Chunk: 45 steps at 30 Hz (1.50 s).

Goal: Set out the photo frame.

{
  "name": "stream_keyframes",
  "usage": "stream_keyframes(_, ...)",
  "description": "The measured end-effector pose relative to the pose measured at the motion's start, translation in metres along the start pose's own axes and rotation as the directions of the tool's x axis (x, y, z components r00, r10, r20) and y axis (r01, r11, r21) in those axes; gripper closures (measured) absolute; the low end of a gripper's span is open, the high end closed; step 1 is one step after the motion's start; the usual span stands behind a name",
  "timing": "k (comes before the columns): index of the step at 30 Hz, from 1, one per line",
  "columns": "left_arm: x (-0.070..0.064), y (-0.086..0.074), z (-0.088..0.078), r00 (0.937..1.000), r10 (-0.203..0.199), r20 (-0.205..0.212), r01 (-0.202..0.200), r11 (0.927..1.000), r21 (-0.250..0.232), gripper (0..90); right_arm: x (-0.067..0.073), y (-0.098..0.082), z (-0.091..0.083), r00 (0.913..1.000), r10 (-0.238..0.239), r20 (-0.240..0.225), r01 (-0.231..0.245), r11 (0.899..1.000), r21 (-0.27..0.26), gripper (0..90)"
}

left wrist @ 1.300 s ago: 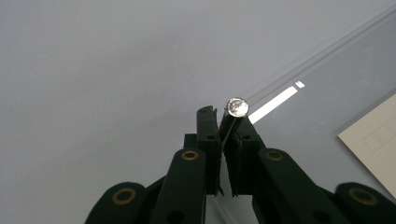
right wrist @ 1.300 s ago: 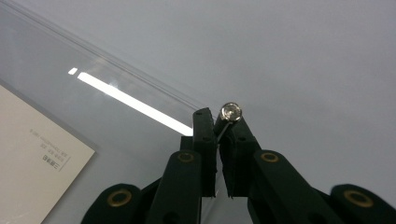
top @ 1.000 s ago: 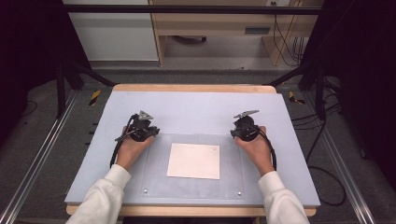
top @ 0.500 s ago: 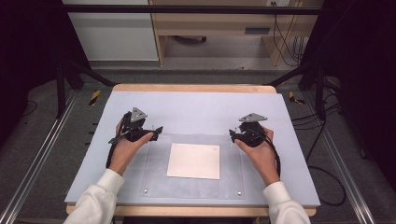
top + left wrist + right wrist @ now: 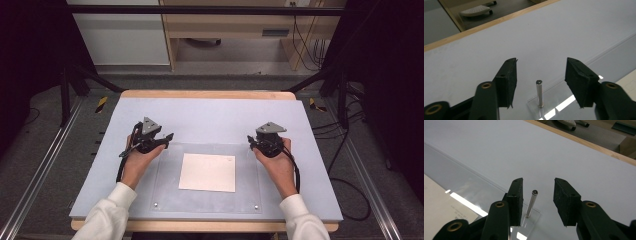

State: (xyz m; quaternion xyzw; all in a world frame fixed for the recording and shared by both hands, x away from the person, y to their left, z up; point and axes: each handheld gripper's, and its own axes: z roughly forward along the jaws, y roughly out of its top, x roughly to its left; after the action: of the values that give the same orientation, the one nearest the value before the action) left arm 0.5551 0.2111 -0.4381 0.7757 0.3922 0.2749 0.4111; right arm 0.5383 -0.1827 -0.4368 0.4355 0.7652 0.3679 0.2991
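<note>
- The sheet of paper (image 5: 208, 172) lies under a clear plate (image 5: 165, 195) near the tabletop's (image 5: 220, 115) near edge; faint print on it is too small to read.
- Left gripper (image 5: 540, 75): jaws spread, having just been closing, with a metal pin (image 5: 539, 93) at the plate's far left corner standing between them, untouched.
- Right gripper (image 5: 537, 195): jaws spread, just been closing, a second pin (image 5: 531, 203) at the far right corner standing between them, close to one pad, contact unclear.
- Count: two grippers, two pins seen close up, one plate, one sheet.
</note>
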Motion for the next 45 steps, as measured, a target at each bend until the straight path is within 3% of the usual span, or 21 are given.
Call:
stream_keyframes(4, -0.002, -0.001, 0.0, 0.9996, -0.006, -0.026, 0.006, 1.0, -0.008, 58.8, 0.003, -0.001, 0.004, 0.9999, -0.004, -0.013, 0.004, 1.0, 0.012, 72.8)
stream_keyframes(11, -0.002, -0.008, 0.003, 0.9992, -0.029, -0.029, 0.03, 0.9994, 0.016, 69.2, 0.005, 0.0, 0.007, 1.0, 0.0, 0.0, 0.0, 1.0, 0.02, 83.9)
stream_keyframes(19, -0.001, -0.011, 0.006, 0.9994, -0.026, -0.023, 0.027, 0.999, 0.035, 83.0, 0.003, 0.001, 0.007, 1.0, 0.008, -0.006, -0.007, 1.0, 0.02, 84.9)
stream_keyframes(25, -0.001, -0.009, 0.006, 0.9992, -0.032, -0.024, 0.034, 0.9978, 0.057, 84.2, 0.003, 0.007, 0.008, 0.9997, 0.024, -0.007, -0.024, 0.998, 0.063, 85.5)
stream_keyframes(30, 0.002, -0.007, 0.007, 0.9984, -0.056, -0.001, 0.056, 0.9954, 0.078, 84.8, 0.0, 0.011, 0.009, 0.9986, 0.047, -0.026, -0.045, 0.994, 0.095, 85.9)
stream_keyframes(37, 0.007, -0.001, 0.009, 0.9979, -0.059, 0.028, 0.055, 0.9905, 0.126, 85.1, -0.003, 0.02, 0.012, 0.9958, 0.08, -0.044, -0.071, 0.984, 0.163, 86.2)
stream_keyframes(45, 0.011, 0.006, 0.012, 0.9974, -0.052, 0.05, 0.042, 0.9826, 0.181, 85.1, -0.008, 0.024, 0.015, 0.9937, 0.094, -0.061, -0.08, 0.977, 0.196, 86.3)
